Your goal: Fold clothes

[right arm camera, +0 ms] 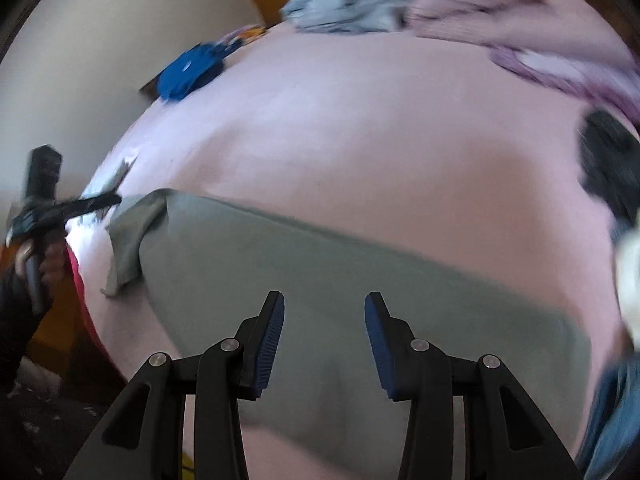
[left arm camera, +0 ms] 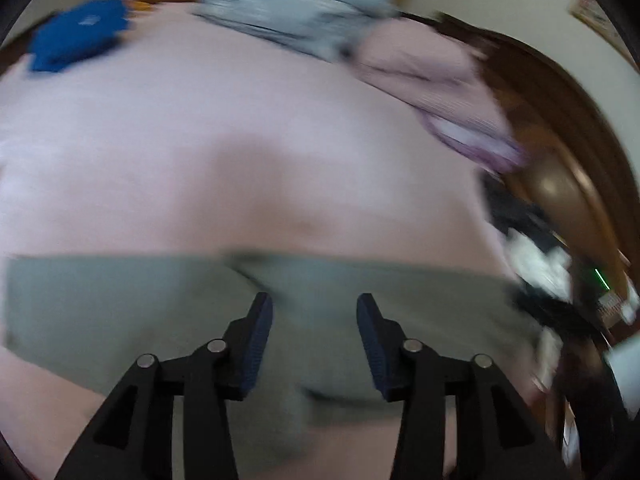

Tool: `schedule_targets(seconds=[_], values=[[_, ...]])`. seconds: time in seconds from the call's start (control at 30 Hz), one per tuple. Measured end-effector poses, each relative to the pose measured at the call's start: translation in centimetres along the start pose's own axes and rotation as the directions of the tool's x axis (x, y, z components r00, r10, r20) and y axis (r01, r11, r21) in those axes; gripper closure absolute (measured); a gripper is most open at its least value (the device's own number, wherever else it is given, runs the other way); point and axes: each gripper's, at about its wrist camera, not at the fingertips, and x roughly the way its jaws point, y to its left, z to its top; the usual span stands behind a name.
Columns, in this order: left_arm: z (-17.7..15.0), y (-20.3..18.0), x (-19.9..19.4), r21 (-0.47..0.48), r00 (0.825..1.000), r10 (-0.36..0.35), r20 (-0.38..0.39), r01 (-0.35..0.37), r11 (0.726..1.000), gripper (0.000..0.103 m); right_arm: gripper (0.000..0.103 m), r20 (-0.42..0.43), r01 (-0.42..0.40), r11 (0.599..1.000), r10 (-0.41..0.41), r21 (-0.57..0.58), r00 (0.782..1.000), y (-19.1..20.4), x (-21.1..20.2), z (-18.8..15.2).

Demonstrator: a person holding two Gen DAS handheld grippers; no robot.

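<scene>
Surface: pale pink bed sheet (left arm camera: 200, 140) | Item: grey-green garment (right arm camera: 320, 280) lies flat on the near part | Left gripper (left arm camera: 315, 312): jaws released, nothing between, above garment | Right gripper (right arm camera: 325, 312): jaws released, empty | Far edge: blue cloth (left arm camera: 80, 36), light grey clothing (left arm camera: 296, 12), probably unfolded; view blurred.

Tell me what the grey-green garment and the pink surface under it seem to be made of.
The grey-green garment looks like soft matte knit, perhaps cotton jersey: it lies limp, with a floppy corner and rounded creases. The pink surface looks like a smooth woven sheet, matte, with faint wrinkles. Motion blur hides any weave, so both are guesses.
</scene>
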Motion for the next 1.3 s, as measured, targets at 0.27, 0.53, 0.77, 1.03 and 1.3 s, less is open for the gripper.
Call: schedule_targets(seconds=[0.27, 0.53, 0.77, 1.03, 1.3], values=[[-8.6, -9.1, 3.6, 0.132, 0.956, -0.226, -0.186, 0.253, 0.958, 0.063, 0.060, -0.161, 0.033, 0.970, -0.074, -0.240, 0.984, 3.5, 7.0, 3.1], [-11.2, -12.6, 5.7, 0.146, 0.924, -0.259, -0.280, 0.307, 0.940, 0.063, 0.060, -0.194, 0.052, 0.938, -0.125, -0.343, 0.973, 3.6, 10.0, 3.3], [-10.6, -12.5, 8.1, 0.123, 0.925, -0.245, -0.290, 0.290, 0.949, 0.063, 0.095, -0.242, 0.007, 0.932, -0.101, -0.361, 0.965, 3.4, 10.8, 3.3], [-10.1, -14.6, 9.4, 0.153, 0.904, -0.303, -0.303, 0.360, 0.921, 0.063, 0.097, -0.157, 0.014, 0.935, -0.074, -0.355, 0.985, 3.7, 8.7, 3.4], [-10.3, -17.4, 13.4, 0.176, 0.880, -0.334, -0.338, 0.408, 0.896, 0.063, 0.098, -0.120, 0.021, 0.947, -0.063, -0.321, 0.991, 3.1, 8.4, 3.0]])
